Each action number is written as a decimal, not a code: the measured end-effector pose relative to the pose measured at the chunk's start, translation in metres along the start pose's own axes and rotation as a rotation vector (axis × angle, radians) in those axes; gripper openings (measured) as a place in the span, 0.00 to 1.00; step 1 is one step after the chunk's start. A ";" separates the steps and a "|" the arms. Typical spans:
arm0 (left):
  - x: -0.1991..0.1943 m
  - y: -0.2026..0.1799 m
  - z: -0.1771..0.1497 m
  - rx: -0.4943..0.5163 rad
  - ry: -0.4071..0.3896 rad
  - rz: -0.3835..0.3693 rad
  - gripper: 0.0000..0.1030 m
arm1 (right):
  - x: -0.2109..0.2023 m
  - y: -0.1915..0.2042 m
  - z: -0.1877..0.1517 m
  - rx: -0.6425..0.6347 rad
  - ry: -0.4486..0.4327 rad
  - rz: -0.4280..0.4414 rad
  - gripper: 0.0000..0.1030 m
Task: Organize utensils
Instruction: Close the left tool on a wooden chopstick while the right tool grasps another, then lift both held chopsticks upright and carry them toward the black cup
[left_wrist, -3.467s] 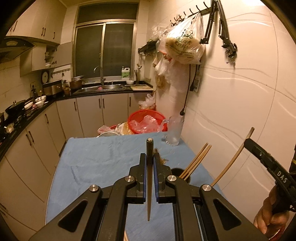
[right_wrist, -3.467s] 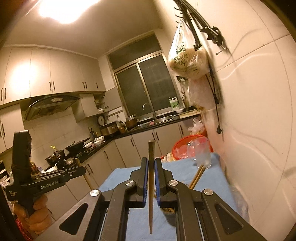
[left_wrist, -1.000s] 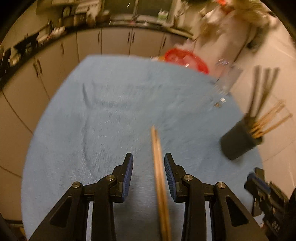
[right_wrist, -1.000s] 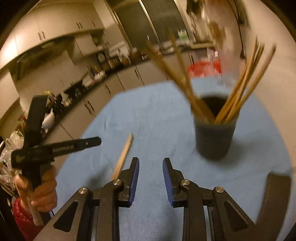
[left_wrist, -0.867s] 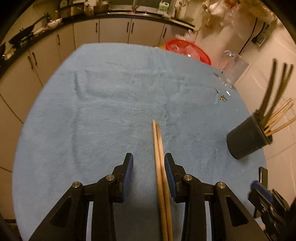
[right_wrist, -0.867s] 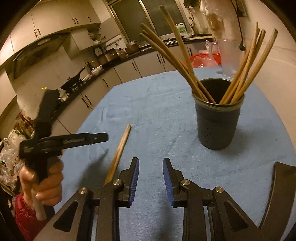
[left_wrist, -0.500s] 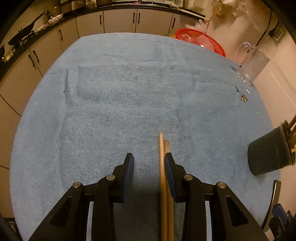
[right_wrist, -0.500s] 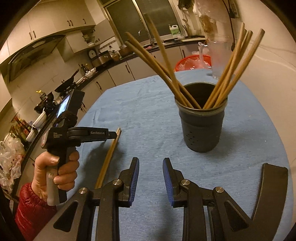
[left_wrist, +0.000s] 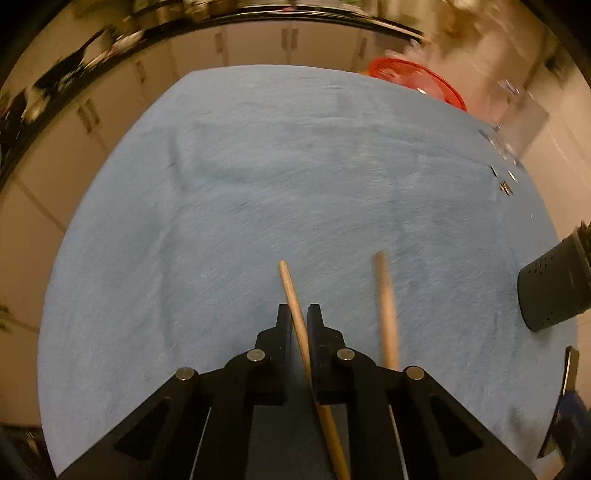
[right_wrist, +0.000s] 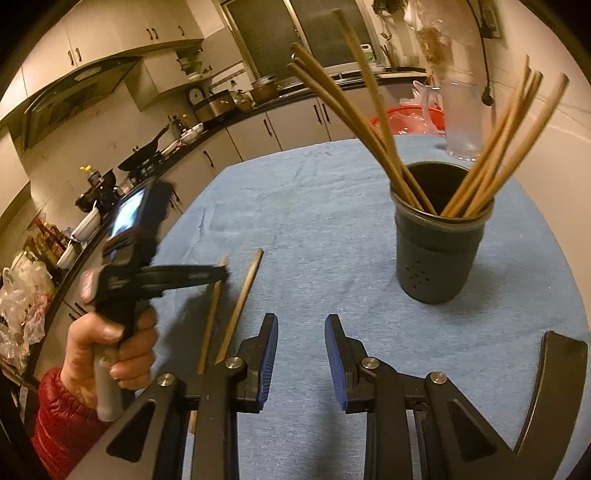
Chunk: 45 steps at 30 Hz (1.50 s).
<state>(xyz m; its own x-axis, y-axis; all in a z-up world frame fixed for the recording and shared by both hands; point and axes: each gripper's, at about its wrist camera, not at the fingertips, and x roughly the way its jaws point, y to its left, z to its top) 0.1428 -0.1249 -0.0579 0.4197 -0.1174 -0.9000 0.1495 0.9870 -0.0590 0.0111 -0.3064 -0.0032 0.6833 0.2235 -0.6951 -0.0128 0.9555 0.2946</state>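
Observation:
My left gripper (left_wrist: 298, 314) is shut on a wooden chopstick (left_wrist: 291, 291) just above the blue cloth. It also shows in the right wrist view (right_wrist: 218, 275), held by a hand. A second chopstick (left_wrist: 384, 302) lies on the cloth to its right, also seen in the right wrist view (right_wrist: 243, 291). A dark perforated holder (right_wrist: 439, 258) with several chopsticks (right_wrist: 495, 147) stands on the cloth, and shows at the right edge of the left wrist view (left_wrist: 554, 291). My right gripper (right_wrist: 301, 332) is open and empty, in front of the holder.
A blue cloth (left_wrist: 295, 177) covers the table. A glass mug (right_wrist: 461, 118) and a red basket (left_wrist: 417, 81) are at the far right end. Small metal bits (left_wrist: 504, 184) lie near the mug. Kitchen cabinets (right_wrist: 258, 136) run behind.
My left gripper has closed on one of the two chopsticks that lay side by side. The other one now lies apart to the right. The right gripper stays open.

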 end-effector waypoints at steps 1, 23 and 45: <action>-0.005 0.013 -0.009 -0.022 -0.007 0.010 0.09 | 0.002 0.001 0.001 -0.005 0.007 -0.002 0.28; -0.030 0.069 -0.052 -0.082 -0.005 -0.092 0.09 | 0.188 0.062 0.085 -0.007 0.386 -0.057 0.28; -0.099 0.055 -0.024 -0.081 -0.208 -0.161 0.06 | 0.034 0.064 0.084 -0.056 -0.034 0.077 0.07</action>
<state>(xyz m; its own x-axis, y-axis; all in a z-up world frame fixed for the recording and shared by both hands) 0.0877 -0.0565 0.0177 0.5725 -0.2853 -0.7687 0.1604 0.9584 -0.2362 0.0951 -0.2533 0.0472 0.7032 0.2910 -0.6488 -0.1066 0.9453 0.3084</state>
